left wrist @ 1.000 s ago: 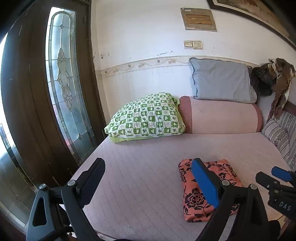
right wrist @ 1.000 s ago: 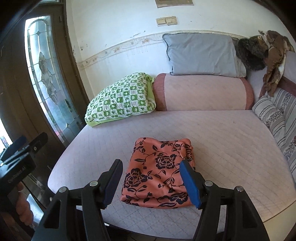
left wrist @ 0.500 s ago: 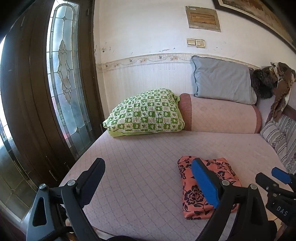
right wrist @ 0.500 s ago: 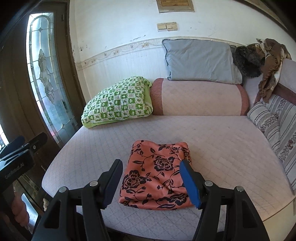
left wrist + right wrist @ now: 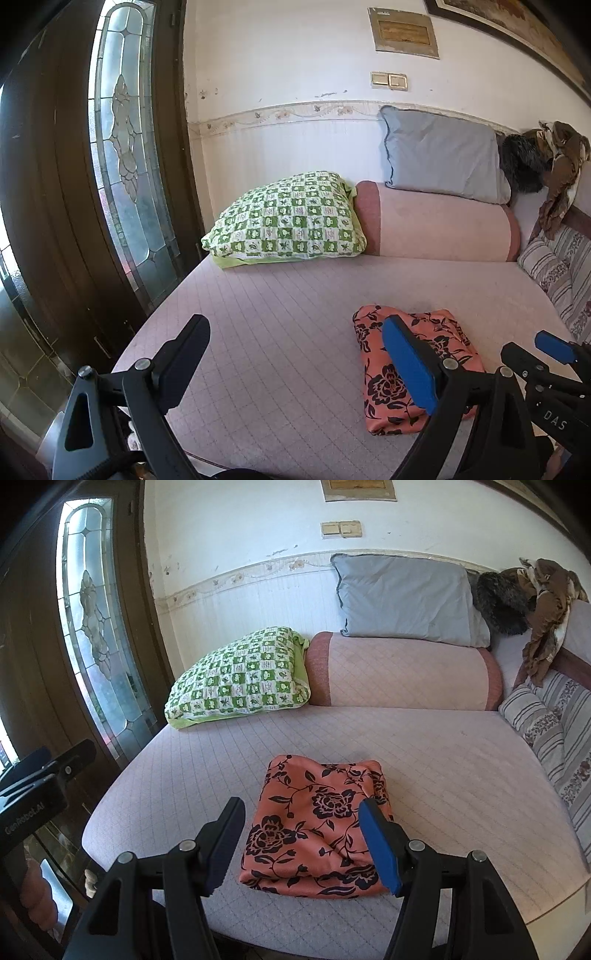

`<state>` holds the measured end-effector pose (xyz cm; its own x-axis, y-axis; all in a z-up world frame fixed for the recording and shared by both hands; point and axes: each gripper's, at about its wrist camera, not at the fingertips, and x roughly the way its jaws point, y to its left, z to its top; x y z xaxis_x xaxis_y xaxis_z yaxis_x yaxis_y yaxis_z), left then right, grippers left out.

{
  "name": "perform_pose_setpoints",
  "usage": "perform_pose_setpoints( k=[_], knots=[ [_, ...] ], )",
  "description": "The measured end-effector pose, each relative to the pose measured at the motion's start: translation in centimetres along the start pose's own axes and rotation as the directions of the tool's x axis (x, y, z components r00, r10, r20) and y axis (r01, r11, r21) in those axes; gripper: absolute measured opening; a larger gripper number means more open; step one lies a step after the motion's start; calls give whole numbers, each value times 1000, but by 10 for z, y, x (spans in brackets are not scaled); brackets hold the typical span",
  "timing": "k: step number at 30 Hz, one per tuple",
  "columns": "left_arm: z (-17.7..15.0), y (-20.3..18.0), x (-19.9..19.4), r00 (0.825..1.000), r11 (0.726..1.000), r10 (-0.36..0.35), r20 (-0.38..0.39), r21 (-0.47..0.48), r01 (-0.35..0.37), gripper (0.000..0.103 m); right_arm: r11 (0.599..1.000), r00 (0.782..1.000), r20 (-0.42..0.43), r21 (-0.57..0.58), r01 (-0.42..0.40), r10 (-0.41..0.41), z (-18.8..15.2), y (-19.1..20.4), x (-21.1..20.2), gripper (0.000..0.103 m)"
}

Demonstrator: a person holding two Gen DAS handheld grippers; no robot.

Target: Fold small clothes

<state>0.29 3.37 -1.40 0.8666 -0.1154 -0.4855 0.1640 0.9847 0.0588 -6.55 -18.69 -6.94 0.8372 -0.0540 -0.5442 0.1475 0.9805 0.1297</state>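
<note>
- Left wrist view: the left gripper (image 5: 295, 363) hangs spread and empty above the quilted pink bed (image 5: 280, 314). The folded garment (image 5: 413, 369) lies to its right near the bed's front edge, likely set there as finished.
- Right wrist view: the right gripper (image 5: 303, 843) is spread, holding nothing, just short of the garment (image 5: 317, 827): a soft, salmon, black-flowered fabric in a plump rectangle with rounded folds.

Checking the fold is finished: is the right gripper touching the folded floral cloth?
Apart. In the right wrist view the right gripper hangs open, short of the floral cloth, which lies folded on the bed.
</note>
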Motion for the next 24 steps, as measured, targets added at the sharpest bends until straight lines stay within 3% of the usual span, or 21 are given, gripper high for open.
perform_pose_setpoints(
  k=[24],
  knots=[
    [7,4,24,999,999,-38,-19,-14,38,94,1000,999,-34,-13,4,-4,6,2,31,67]
  ],
)
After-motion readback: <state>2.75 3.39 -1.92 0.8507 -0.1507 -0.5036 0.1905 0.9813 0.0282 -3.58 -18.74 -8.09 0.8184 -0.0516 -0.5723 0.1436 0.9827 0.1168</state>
